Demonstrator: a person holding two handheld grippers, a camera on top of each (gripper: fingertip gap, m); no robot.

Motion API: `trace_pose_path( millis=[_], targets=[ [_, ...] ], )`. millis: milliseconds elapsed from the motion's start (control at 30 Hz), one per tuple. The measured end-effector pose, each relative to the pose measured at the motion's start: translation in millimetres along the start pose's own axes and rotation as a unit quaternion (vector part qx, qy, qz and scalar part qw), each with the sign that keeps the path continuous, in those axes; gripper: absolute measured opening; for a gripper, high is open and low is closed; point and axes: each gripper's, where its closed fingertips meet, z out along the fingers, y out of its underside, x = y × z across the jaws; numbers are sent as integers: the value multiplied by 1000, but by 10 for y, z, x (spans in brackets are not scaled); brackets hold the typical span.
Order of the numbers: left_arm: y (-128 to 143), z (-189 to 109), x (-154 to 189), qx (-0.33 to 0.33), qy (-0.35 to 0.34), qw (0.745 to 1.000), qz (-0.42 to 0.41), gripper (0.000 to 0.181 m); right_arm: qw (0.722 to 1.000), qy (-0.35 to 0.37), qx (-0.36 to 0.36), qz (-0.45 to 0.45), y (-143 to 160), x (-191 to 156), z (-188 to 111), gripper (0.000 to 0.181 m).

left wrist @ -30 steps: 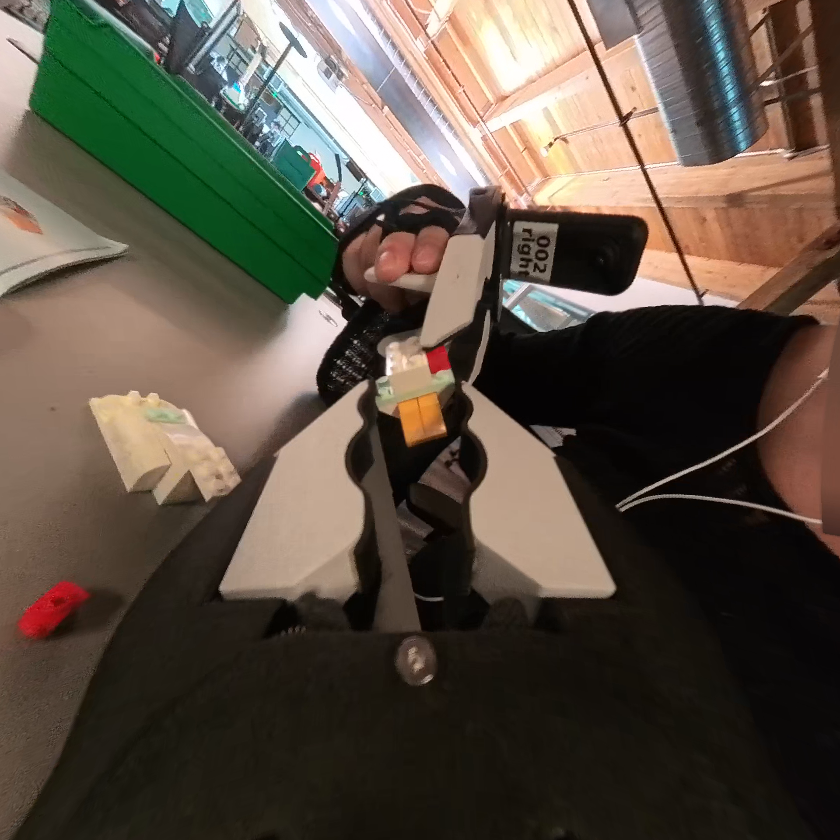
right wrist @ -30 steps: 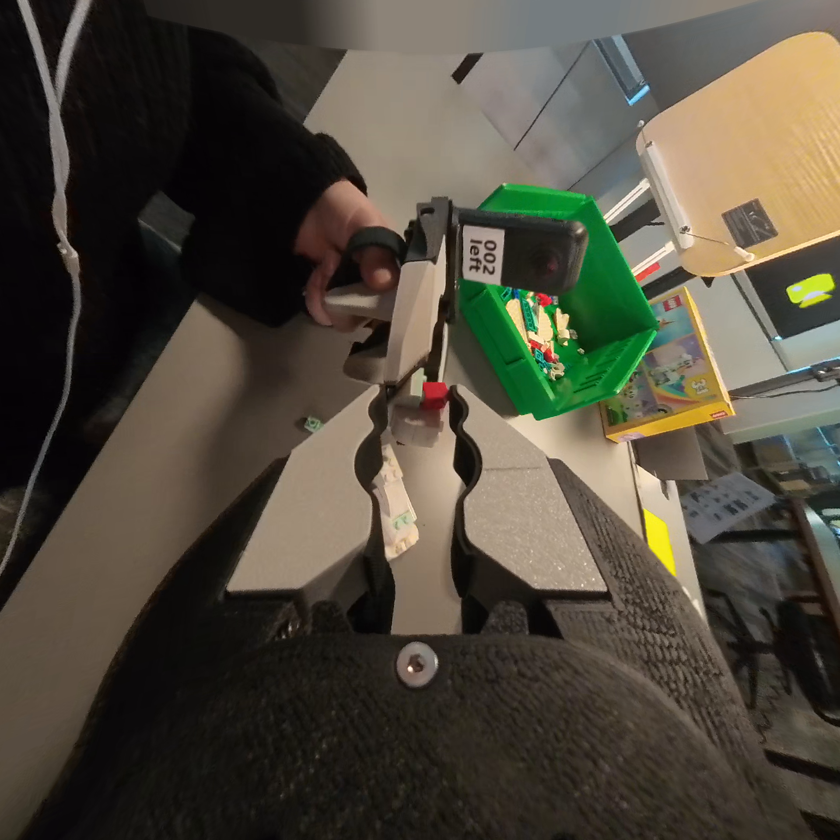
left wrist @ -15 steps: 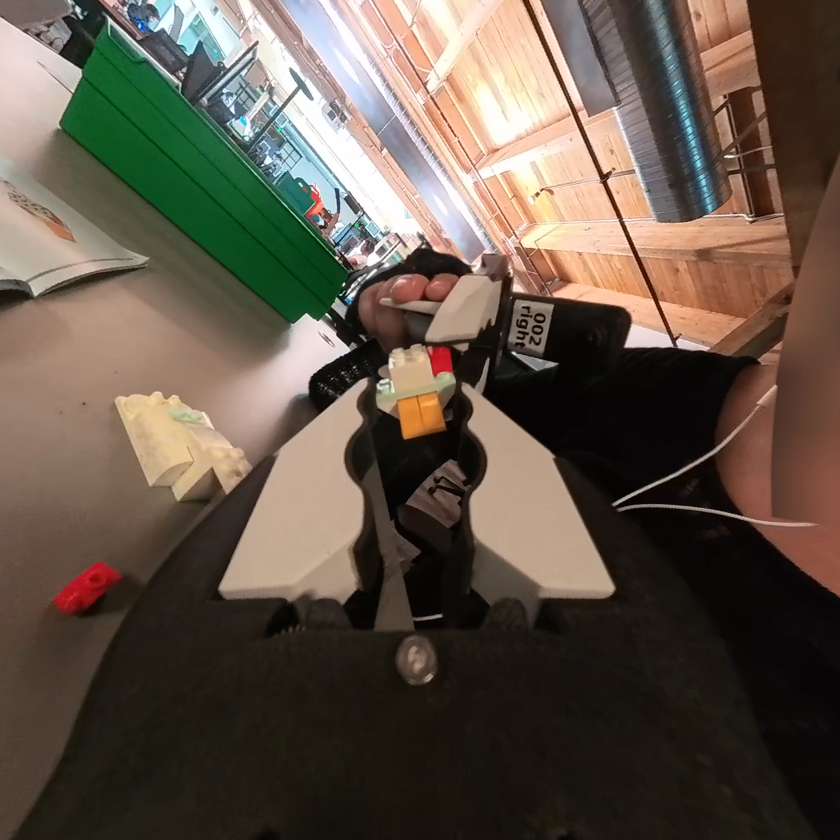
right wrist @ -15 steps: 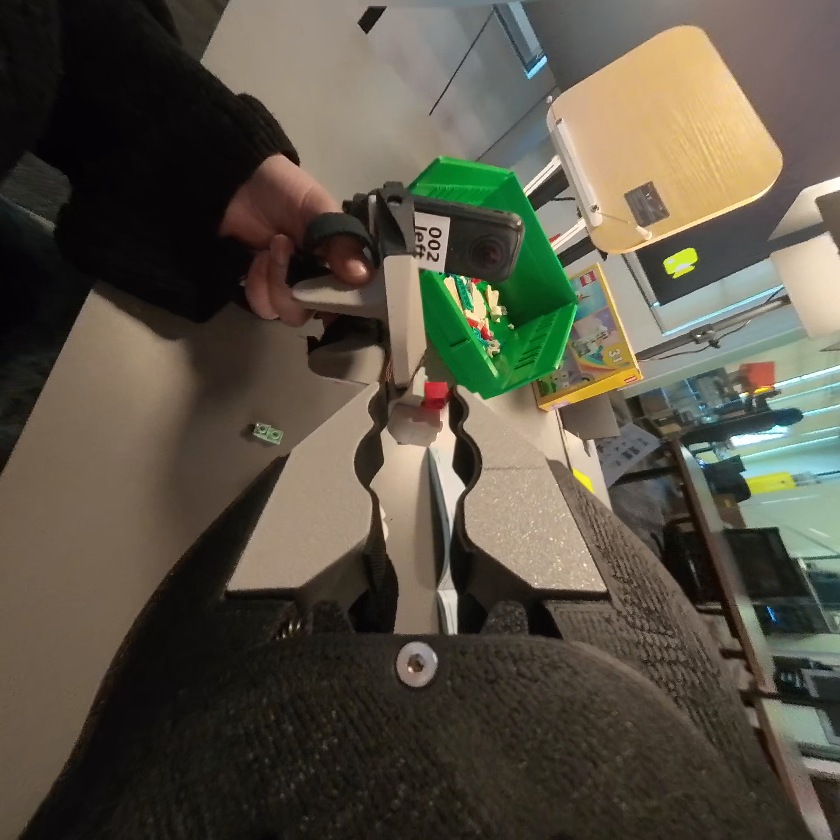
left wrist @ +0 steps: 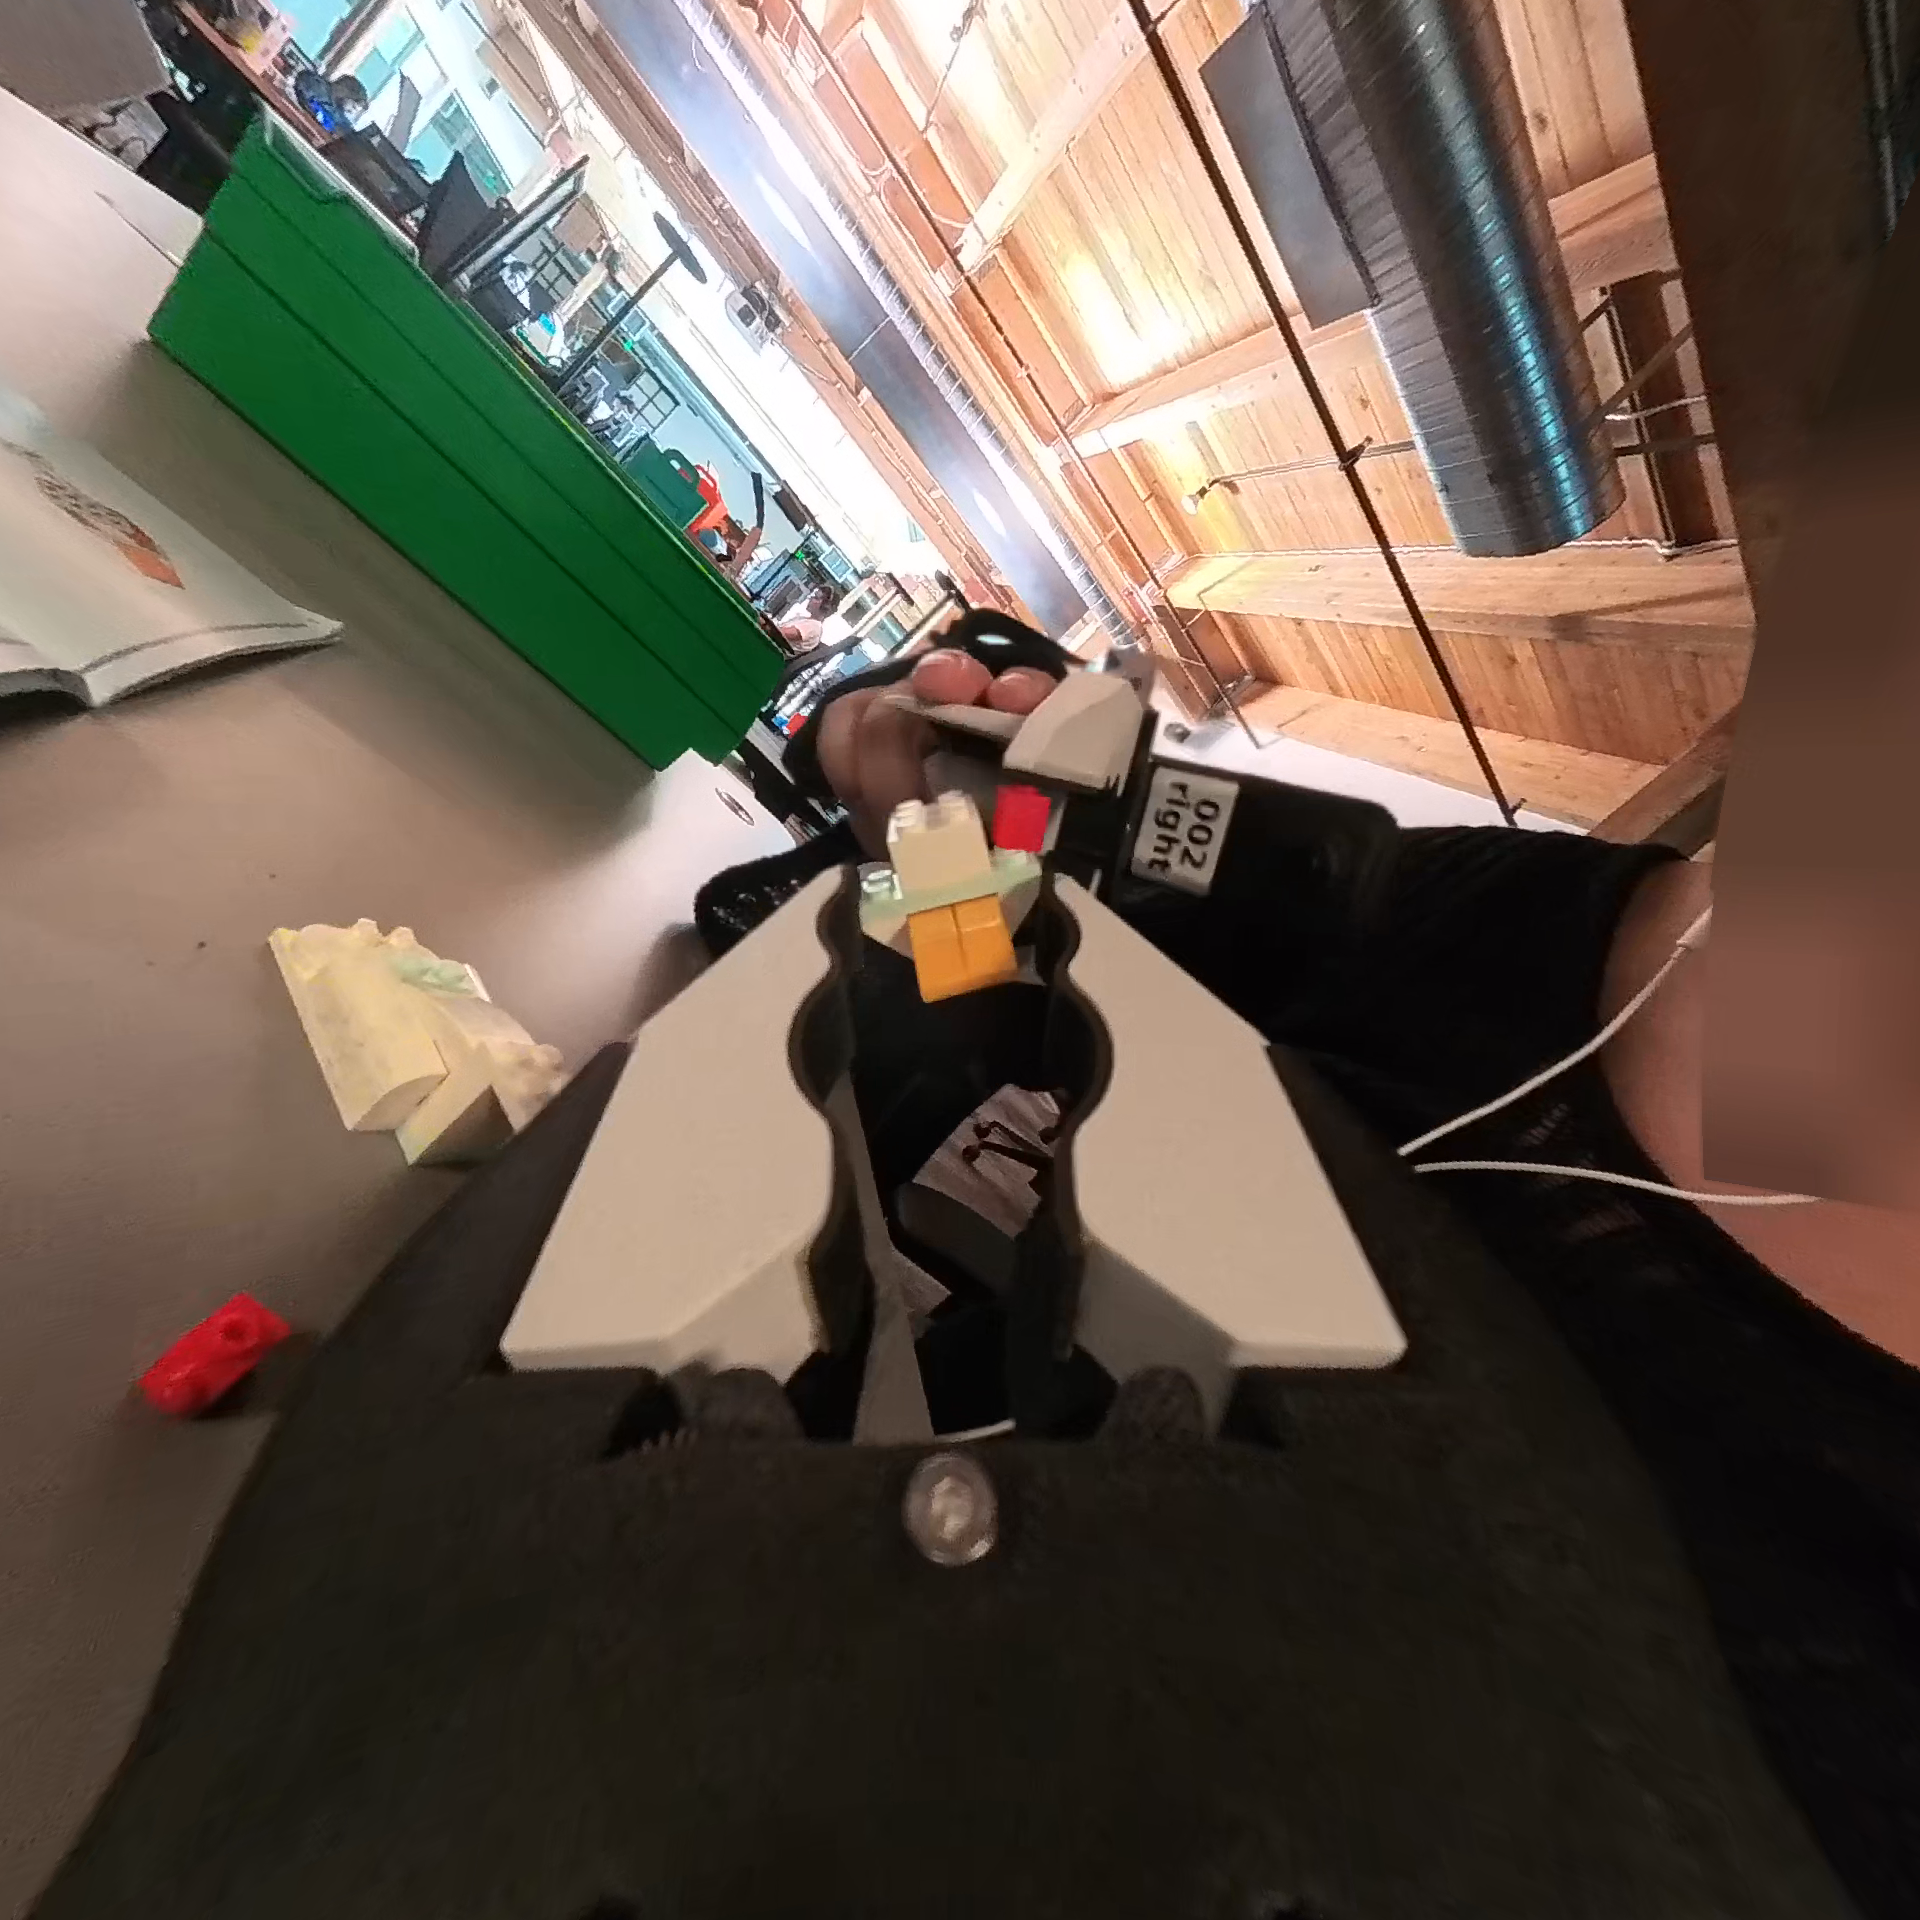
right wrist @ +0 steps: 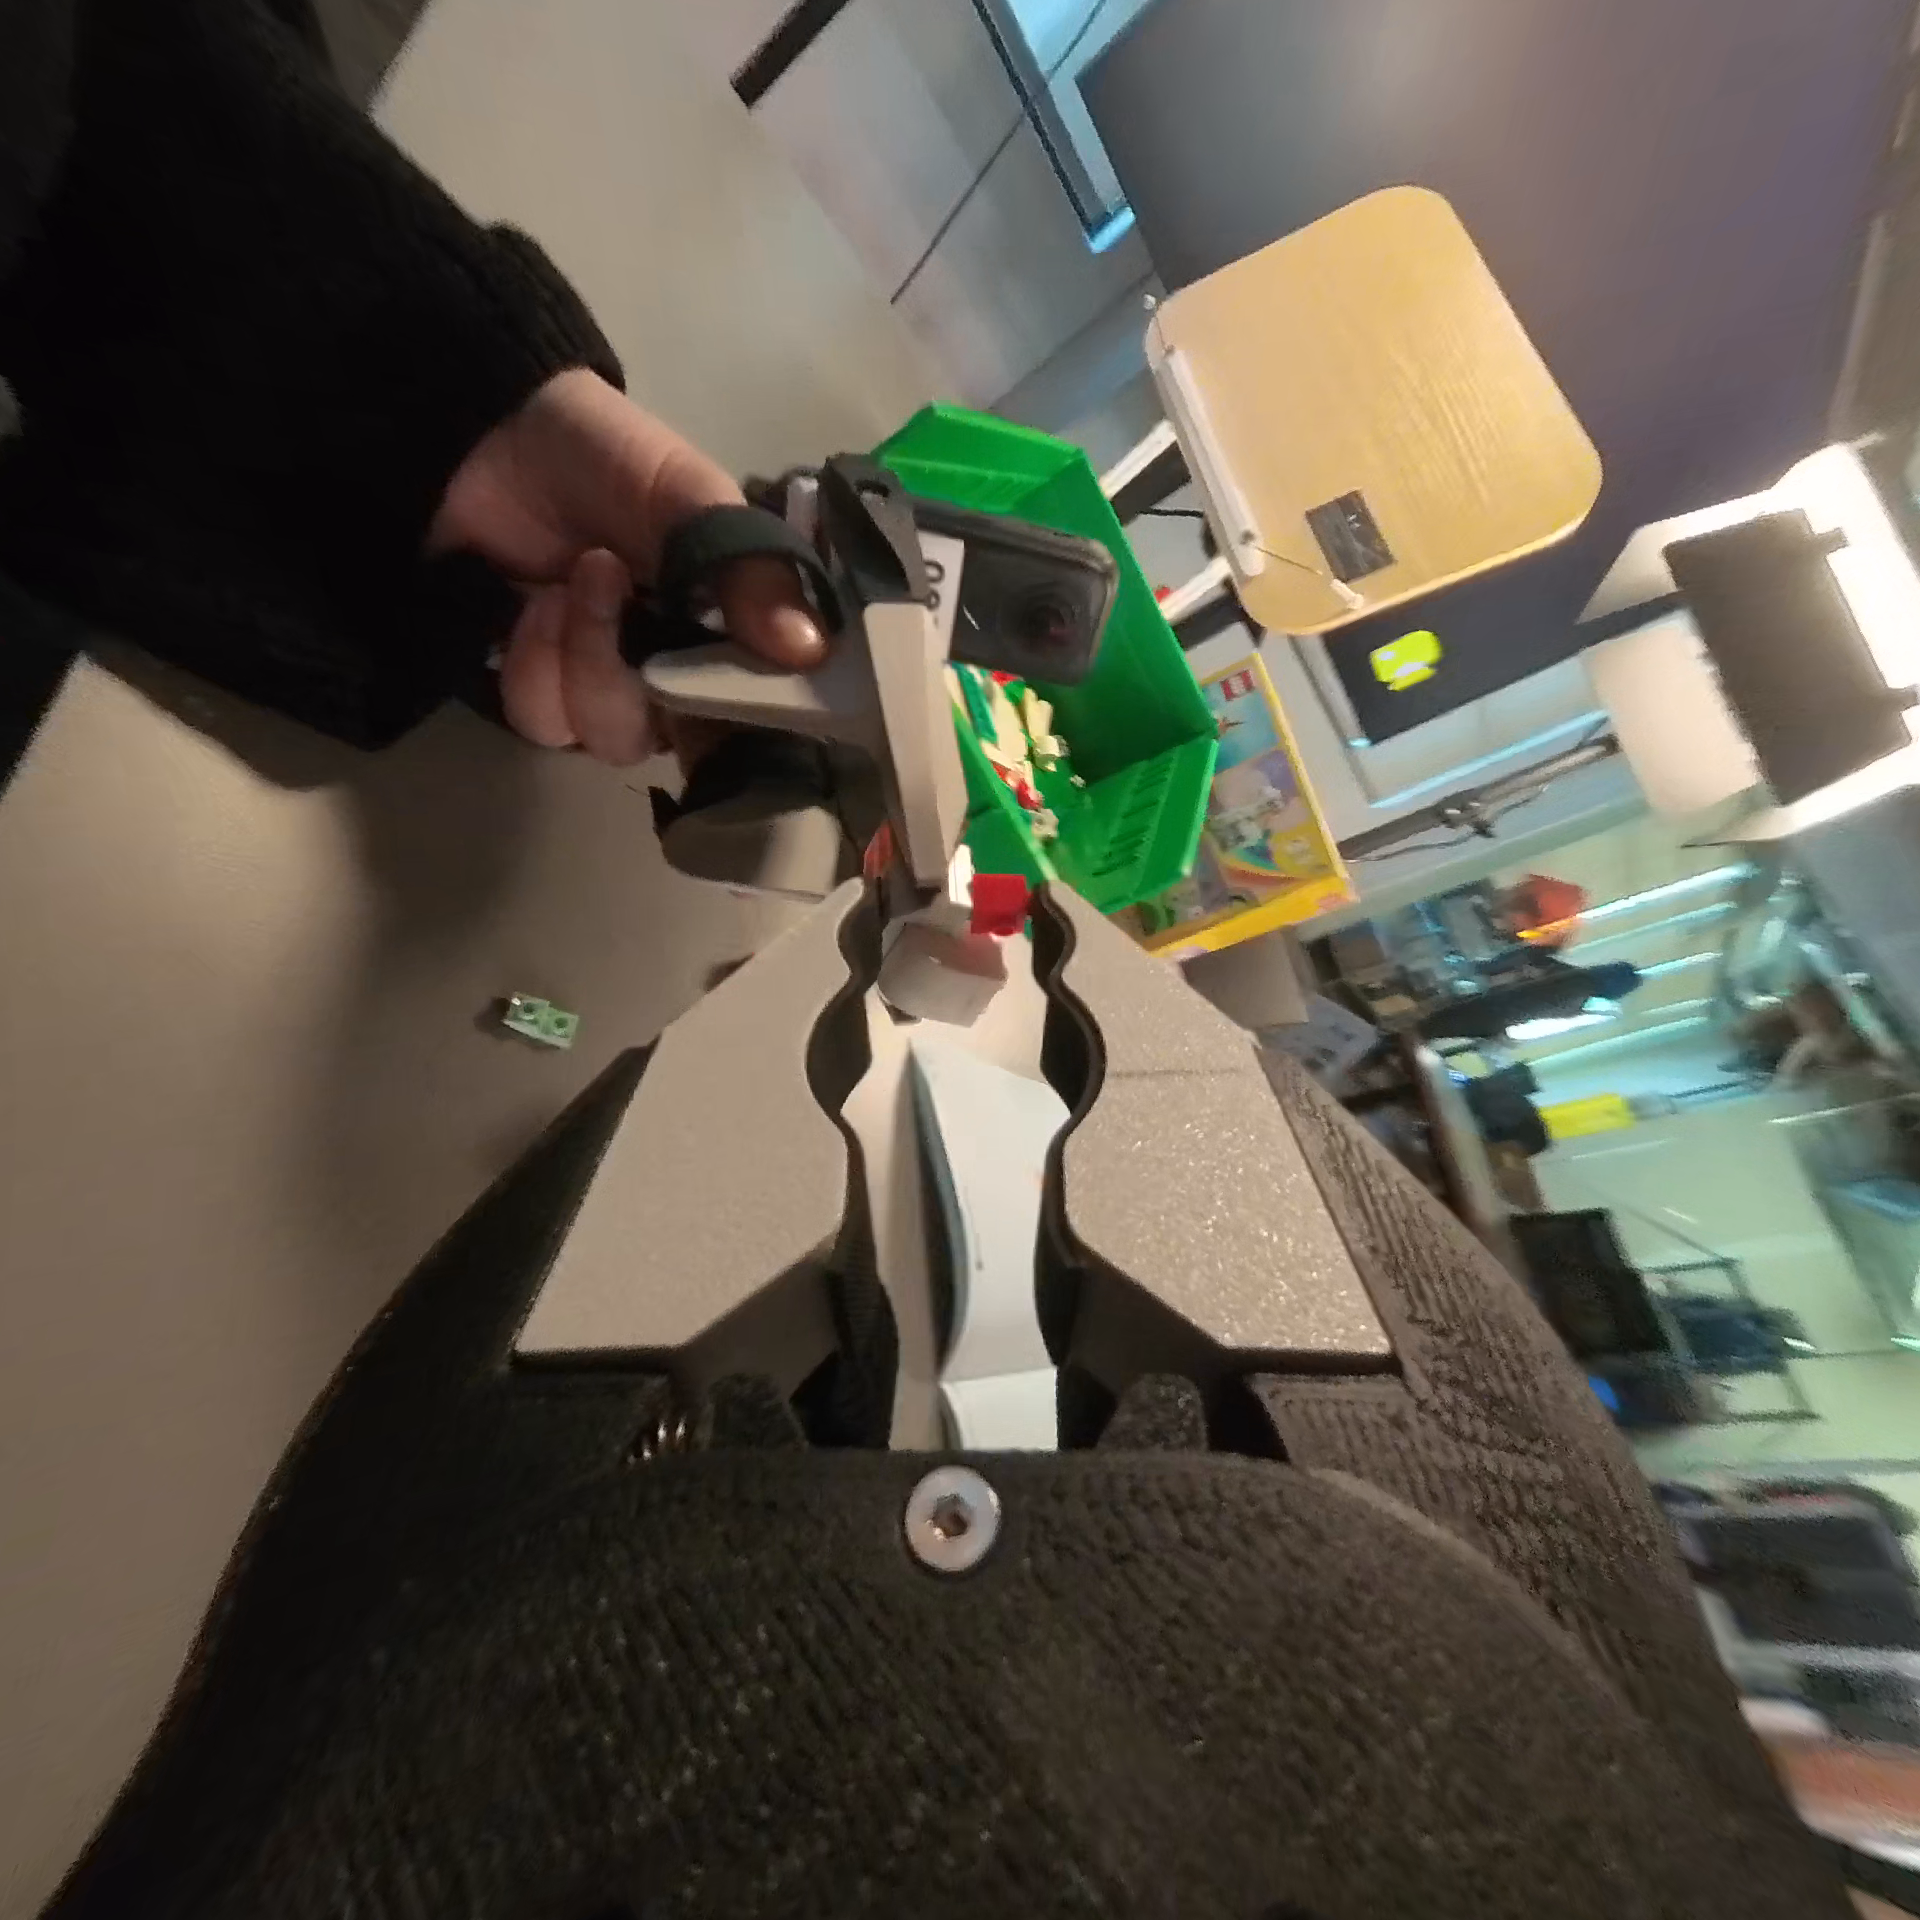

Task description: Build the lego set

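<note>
My left gripper [left wrist: 940, 904] is shut on a small lego assembly [left wrist: 940, 883]: a cream brick on a pale green plate with orange bricks under it, held in the air. My right gripper [right wrist: 945, 914] faces it tip to tip and is shut on a small red brick [right wrist: 997, 899]. In the left wrist view the red brick [left wrist: 1018, 816] sits beside the cream brick, at the right gripper's [left wrist: 1075, 727] tips. In the right wrist view the assembly [right wrist: 935, 971] looks grey-white between my fingers. Whether the red brick is seated I cannot tell.
A cream lego sub-build [left wrist: 405, 1049] and a loose red piece [left wrist: 213, 1351] lie on the grey table [left wrist: 260, 831]. A green bin [right wrist: 1091, 665] holds several loose bricks. An open booklet [left wrist: 125, 603], a small green plate [right wrist: 535, 1023] and a yellow lego box [right wrist: 1257, 831] are also there. The grippers are tip to tip, or close to it. Both grippers' tips are roughly 11 cm from the loose red piece [left wrist: 213, 1351].
Both grippers have tilted while staying tip to tip. The right gripper's finger has swung off the top of the assembly to its right side, so the cream brick's studs now show.
</note>
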Motion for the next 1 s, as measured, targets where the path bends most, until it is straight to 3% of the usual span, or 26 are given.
trace_pose_path(
  millis=[33, 233, 767, 967, 1000],
  targets=[
    [9, 3, 13, -3, 6, 1000, -2, 32, 1000, -14, 9, 21, -8, -5, -8, 27],
    [36, 18, 54, -14, 28, 999, -21, 33, 991, -69, 37, 104, -21, -21, -27, 26],
    [34, 11, 32, -14, 18, 1000, -18, 33, 999, -28, -23, -1, 13, -49, -16, 24],
    [49, 25, 43, -18, 7, 1000, 13, 33, 998, -31, 7, 46, -16, -52, -36, 25],
    [58, 25, 34, -21, -2, 999, 26, 33, 999, -25, 15, 41, -17, -49, -42, 36]
  ],
)
